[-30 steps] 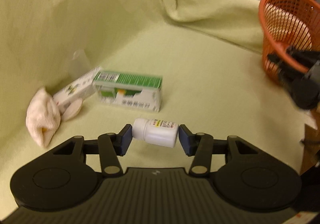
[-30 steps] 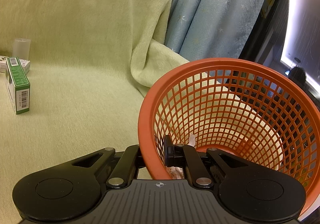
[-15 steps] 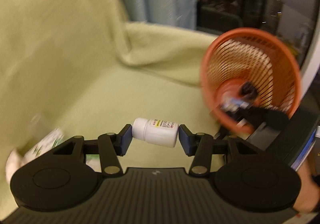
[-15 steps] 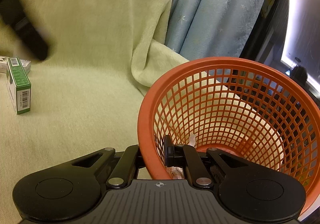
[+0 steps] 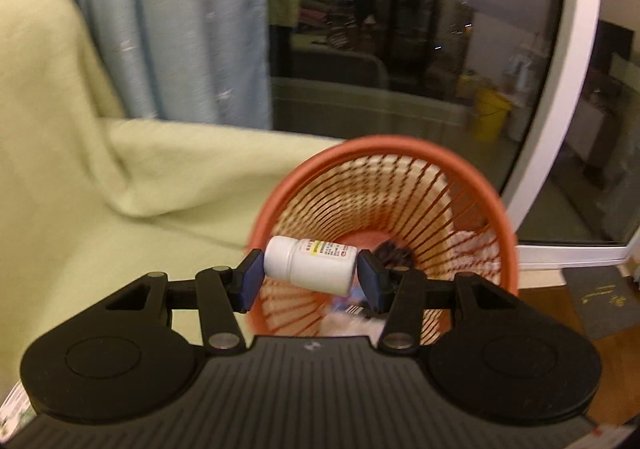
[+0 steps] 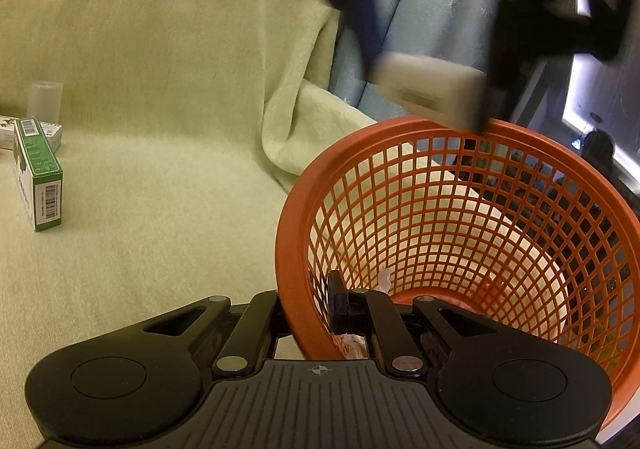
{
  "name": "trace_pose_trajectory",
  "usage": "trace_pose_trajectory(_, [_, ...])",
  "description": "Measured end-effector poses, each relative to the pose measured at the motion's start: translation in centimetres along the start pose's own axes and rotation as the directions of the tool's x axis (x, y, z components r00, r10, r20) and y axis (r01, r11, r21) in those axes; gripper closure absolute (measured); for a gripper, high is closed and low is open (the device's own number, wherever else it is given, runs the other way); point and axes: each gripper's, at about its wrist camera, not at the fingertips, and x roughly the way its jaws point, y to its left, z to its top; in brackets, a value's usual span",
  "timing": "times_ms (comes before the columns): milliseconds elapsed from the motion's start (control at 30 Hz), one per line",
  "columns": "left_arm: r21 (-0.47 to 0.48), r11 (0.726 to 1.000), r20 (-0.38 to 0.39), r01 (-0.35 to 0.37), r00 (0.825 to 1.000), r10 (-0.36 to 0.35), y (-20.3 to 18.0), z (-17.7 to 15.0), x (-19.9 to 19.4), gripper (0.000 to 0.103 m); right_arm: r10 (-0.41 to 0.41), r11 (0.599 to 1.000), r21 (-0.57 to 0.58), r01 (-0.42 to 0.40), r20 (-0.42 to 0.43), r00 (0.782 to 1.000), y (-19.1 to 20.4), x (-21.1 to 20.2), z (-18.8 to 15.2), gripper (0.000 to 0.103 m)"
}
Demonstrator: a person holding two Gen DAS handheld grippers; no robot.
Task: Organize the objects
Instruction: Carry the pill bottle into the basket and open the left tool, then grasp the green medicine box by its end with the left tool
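The left gripper (image 5: 310, 279) has its blue fingers (image 5: 249, 281) clamped on the ends of a small white pill bottle (image 5: 310, 265), which lies sideways between them at the middle of the left wrist view, in front of the mouth of the orange basket (image 5: 494, 209). The bottle's label has a yellow stripe and small print too blurred to read. In the last half second the fingers eased slightly apart, with the bottle between them.

The right gripper (image 6: 310, 303) is clenched on the near rim of the basket (image 6: 296, 217). At the left edge of that view a green box (image 6: 38, 173) with a barcode stands on the pale green blanket (image 6: 160, 209), in front of a white box (image 6: 10, 131) and a frosted cup (image 6: 46, 99); their lettering is illegible.
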Motion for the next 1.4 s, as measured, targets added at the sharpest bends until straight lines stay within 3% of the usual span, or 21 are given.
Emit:
trace_pose_trajectory(33, [-0.001,1.000,0.007,0.012,1.000,-0.012,-0.2,0.4,0.4,0.050,0.000,1.000,-0.001,0.000,0.000,1.000,0.0,0.0,0.0,0.100])
trace_pose_trajectory(67, [-0.006,1.000,0.018,0.017,1.000,-0.017,-0.2,0.7,0.7,0.037,0.000,1.000,-0.002,0.000,0.001,1.000,0.1,-0.1,0.0,0.100])
trace_pose_trajectory(100, [-0.011,1.000,0.031,0.015,0.999,-0.015,-0.2,0.9,0.7,0.035,0.001,1.000,-0.004,-0.001,0.000,1.000,0.2,-0.1,0.0,0.100])
trace_pose_trajectory(200, [-0.028,1.000,0.050,-0.007,0.999,0.009,0.4,0.7,0.0,0.035,0.004,1.000,-0.001,-0.004,-0.003,1.000,0.3,0.0,0.2,0.100])
trace_pose_trajectory(333, [-0.089,0.992,0.048,-0.086,0.995,0.091,2.6,-0.9,-1.7,0.035,0.001,1.000,0.001,-0.001,-0.003,1.000,0.0,0.4,0.4,0.100])
trace_pose_trajectory(467, [-0.203,0.962,0.039,-0.184,0.980,0.195,5.9,-3.6,-4.5,0.035,0.000,1.000,-0.001,0.000,-0.003,1.000,0.0,0.6,0.4,0.100])
trace_pose_trajectory(633, [-0.265,0.902,-0.025,-0.340,0.938,0.346,9.7,-8.2,-8.2,0.035,0.001,1.000,-0.001,-0.001,-0.002,1.000,-0.1,0.5,0.2,0.100])
trace_pose_trajectory(833, [-0.374,0.793,-0.099,-0.480,0.871,0.481,13.9,-13.5,-12.4,0.031,-0.001,1.000,-0.006,0.001,-0.003,1.000,0.2,0.2,0.1,0.100])
trace_pose_trajectory(933, [-0.367,0.769,-0.148,-0.524,0.848,0.508,14.8,-15.5,-12.9,0.030,-0.002,1.000,-0.009,0.002,-0.002,1.000,0.3,0.0,0.0,0.100])
trace_pose_trajectory(1067, [-0.356,0.764,-0.185,-0.538,0.842,0.507,15.3,-17.8,-12.9,0.026,-0.003,1.000,-0.012,0.003,-0.002,1.000,0.4,0.1,0.0,0.100])
trace_pose_trajectory(1233, [-0.345,0.740,-0.230,-0.577,0.817,0.529,16.2,-19.8,-12.9,0.024,-0.003,1.000,-0.014,0.003,-0.003,1.000,0.4,0.1,-0.1,0.100])
trace_pose_trajectory(1400, [-0.391,0.723,-0.241,-0.570,0.821,0.517,16.2,-20.5,-12.7,0.023,-0.002,1.000,-0.016,0.002,-0.005,1.000,0.7,0.1,-0.2,0.100])
